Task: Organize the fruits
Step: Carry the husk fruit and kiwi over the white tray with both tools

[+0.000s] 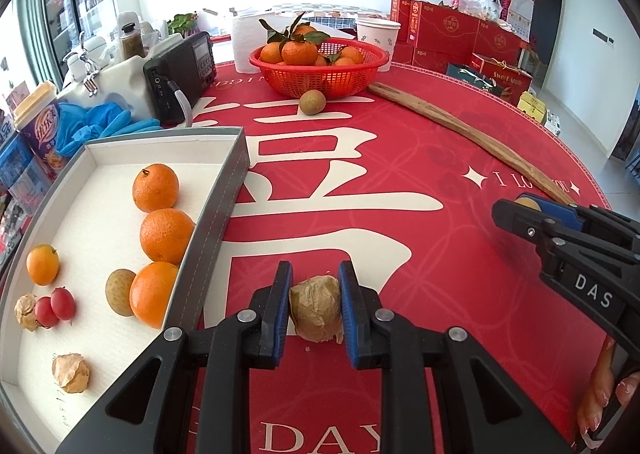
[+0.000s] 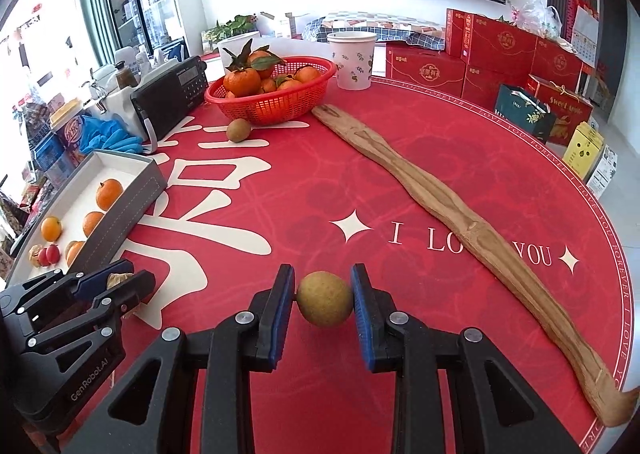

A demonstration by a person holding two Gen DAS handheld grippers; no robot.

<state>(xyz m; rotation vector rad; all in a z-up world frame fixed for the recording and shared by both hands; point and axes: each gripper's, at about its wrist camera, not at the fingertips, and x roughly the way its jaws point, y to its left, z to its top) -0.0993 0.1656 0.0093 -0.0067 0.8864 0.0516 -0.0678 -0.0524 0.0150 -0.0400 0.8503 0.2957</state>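
Note:
My left gripper (image 1: 315, 308) is shut on a papery brown husk fruit (image 1: 316, 308) low over the red table mat, just right of the grey-walled white tray (image 1: 218, 210). The tray holds several oranges (image 1: 166, 236), a round tan fruit (image 1: 120, 291), two small red fruits (image 1: 54, 304) and two husk fruits (image 1: 71, 373). My right gripper (image 2: 323, 300) is shut on a round yellow-green fruit (image 2: 324, 299) above the mat. It shows at the right in the left wrist view (image 1: 520, 214). Another green-brown fruit (image 2: 238, 130) lies by the red basket (image 2: 276, 102) of mandarins.
A long wooden strip (image 2: 440, 198) lies diagonally across the right of the mat. A black radio (image 2: 172, 94), blue gloves (image 2: 108, 136), a drink cup (image 1: 38, 122) and a paper cup (image 2: 353, 60) stand at the back. Red gift boxes (image 2: 500, 54) sit beyond the table.

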